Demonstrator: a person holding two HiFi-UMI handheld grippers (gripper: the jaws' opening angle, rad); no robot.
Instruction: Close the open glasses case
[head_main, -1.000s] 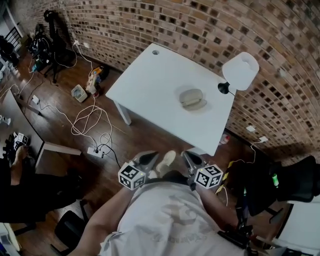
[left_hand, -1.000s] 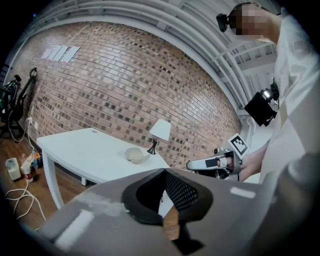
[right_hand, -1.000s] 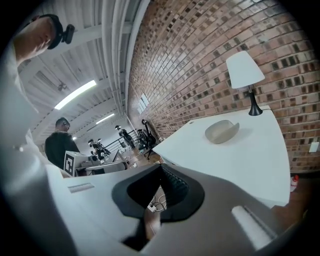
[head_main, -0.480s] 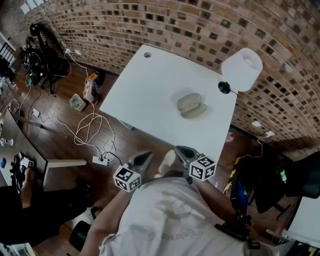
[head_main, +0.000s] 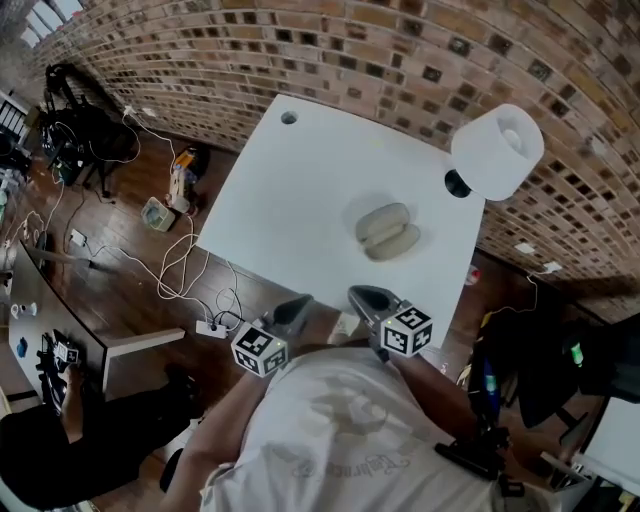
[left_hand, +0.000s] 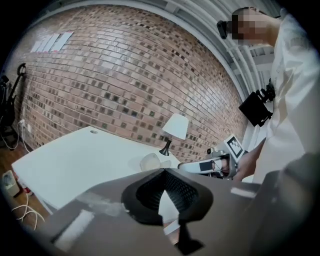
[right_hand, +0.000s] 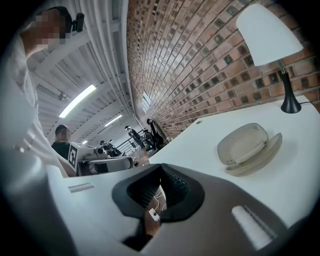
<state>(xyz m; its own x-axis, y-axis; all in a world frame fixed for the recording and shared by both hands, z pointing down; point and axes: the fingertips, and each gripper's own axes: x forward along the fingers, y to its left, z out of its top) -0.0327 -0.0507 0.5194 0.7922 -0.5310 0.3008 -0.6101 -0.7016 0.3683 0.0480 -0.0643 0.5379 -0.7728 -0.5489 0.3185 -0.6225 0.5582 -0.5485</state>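
The open beige glasses case (head_main: 387, 232) lies on the white table (head_main: 290, 210), its two shells side by side; it also shows as the case (right_hand: 247, 147) and, partly hidden behind the jaws, the case (left_hand: 150, 162). My left gripper (head_main: 300, 303) and right gripper (head_main: 356, 293) hang side by side at the table's near edge, short of the case and apart from it. Both are shut with nothing held, as at the left gripper (left_hand: 164, 171) and the right gripper (right_hand: 161, 166).
A white-shaded lamp (head_main: 497, 150) stands at the table's far right corner by the brick wall. A cable hole (head_main: 289, 118) marks the far left corner. Cables and a power strip (head_main: 210, 328) lie on the wooden floor to the left. A black chair (head_main: 600, 370) stands at right.
Both grippers have moved forward together up to the table's near edge, so table and case sit closer. Their jaws have stayed shut.
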